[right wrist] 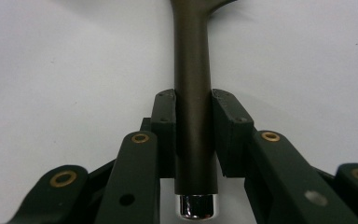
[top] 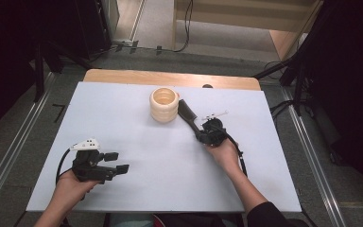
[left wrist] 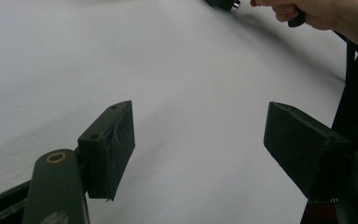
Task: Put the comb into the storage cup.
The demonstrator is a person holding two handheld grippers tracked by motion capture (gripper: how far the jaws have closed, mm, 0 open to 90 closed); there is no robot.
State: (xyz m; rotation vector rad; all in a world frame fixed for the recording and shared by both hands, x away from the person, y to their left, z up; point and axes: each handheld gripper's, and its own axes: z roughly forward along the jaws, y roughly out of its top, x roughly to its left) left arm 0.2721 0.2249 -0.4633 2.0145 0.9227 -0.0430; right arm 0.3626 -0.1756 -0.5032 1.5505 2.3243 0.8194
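Jaws: right gripper (right wrist: 193, 121) clamps one handle (right wrist: 192, 70) | one cup (top: 164, 104)

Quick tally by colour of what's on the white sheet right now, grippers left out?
Cream: 1, the ribbed cup.
Dark brown: 1, the long-handled utensil beside the cup, its handle clamped in the right gripper.
Total: 2.
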